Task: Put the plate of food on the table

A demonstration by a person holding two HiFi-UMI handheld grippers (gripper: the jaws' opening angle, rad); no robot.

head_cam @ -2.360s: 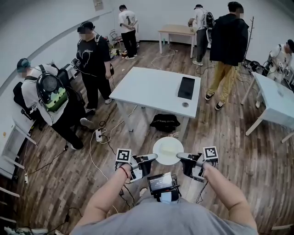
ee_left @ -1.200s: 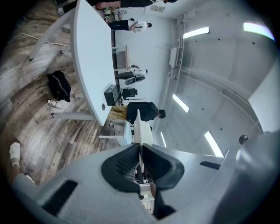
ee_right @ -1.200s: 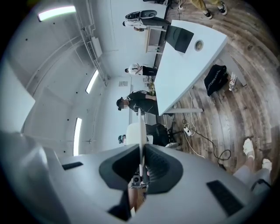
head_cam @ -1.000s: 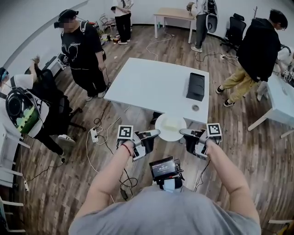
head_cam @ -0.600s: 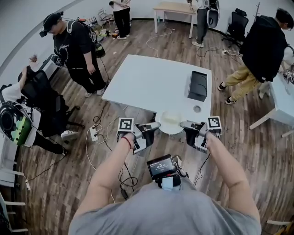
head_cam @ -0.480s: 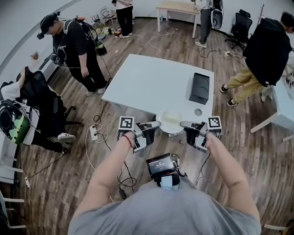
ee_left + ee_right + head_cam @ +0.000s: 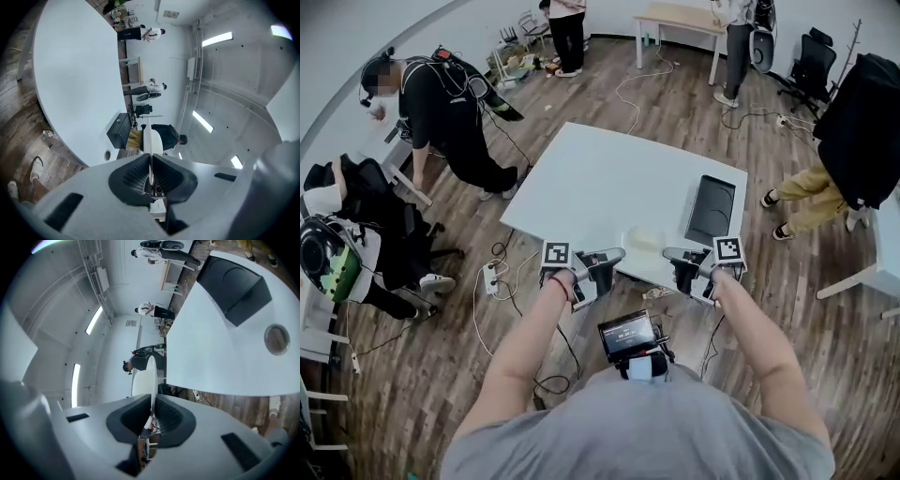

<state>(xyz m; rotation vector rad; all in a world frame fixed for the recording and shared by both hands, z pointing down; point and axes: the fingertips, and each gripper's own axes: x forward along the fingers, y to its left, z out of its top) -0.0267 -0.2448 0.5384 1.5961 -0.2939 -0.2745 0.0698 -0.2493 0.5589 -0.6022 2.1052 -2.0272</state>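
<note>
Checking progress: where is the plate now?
Head view, centre: the plate, clamped by the left hand-held gripper and right hand-held gripper, is at the white table's near edge.

In the head view the round white plate (image 7: 644,240) barely stands out against the white surface (image 7: 591,178); whether it touches it cannot be told. The pale food (image 7: 643,235) on it is too small to name. Both gripper views show the plate edge-on, its top hidden. A dark-jacketed person (image 7: 867,122) at far right is cut off.
</note>
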